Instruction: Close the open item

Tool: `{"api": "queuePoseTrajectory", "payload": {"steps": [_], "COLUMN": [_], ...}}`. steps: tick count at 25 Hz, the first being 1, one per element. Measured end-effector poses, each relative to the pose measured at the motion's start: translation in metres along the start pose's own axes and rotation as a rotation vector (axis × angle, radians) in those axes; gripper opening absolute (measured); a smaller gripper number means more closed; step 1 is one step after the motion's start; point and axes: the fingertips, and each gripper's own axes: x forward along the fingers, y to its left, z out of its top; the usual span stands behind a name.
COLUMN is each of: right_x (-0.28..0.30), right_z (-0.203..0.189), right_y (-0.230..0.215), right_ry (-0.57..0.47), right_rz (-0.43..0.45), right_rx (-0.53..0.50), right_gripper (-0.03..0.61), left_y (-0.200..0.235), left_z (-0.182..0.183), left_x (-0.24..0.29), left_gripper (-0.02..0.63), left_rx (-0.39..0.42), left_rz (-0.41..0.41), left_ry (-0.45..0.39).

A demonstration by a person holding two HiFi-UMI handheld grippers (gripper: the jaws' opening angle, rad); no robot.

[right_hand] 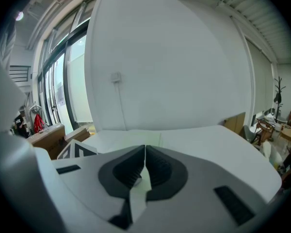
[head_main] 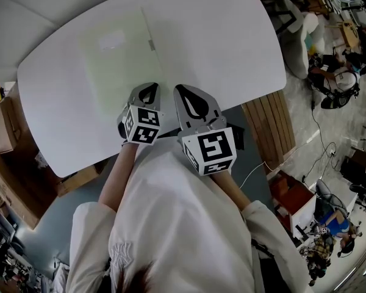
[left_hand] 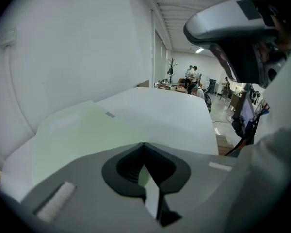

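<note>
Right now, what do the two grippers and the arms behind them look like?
Both the left gripper and right gripper have light grey shells with black ribbed pads around a teardrop opening. Each carries a white cube with black square markers. The person wears loose white sleeves.

I see a white table with rounded corners. One thing lies flat on it: a pale green folder on the left half, running from near the far edge toward the near edge, with a small grey tab on its right side.
</note>
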Motion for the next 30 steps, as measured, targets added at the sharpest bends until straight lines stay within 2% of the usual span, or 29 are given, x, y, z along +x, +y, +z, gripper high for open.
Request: {"api": "queuePoseTrajectory", "payload": {"steps": [11, 30], "right_x": [0.0021, 0.0004], "right_z": [-0.0023, -0.0027], "right_y": [0.0002, -0.0004], "right_ry": [0.008, 0.008], "right_rz": [0.008, 0.004], "right_rx": [0.003, 0.003], "right_gripper": [0.011, 0.011], "left_y": [0.0016, 0.0014], "left_z": [0.0001, 0.0017], "left_x": [0.0034, 0.0009], "left_gripper": [0.009, 0.009], "left_rx": [-0.07, -0.04], "left_rz": [-0.063, -0.025], "left_ry": [0.055, 0.023]}}
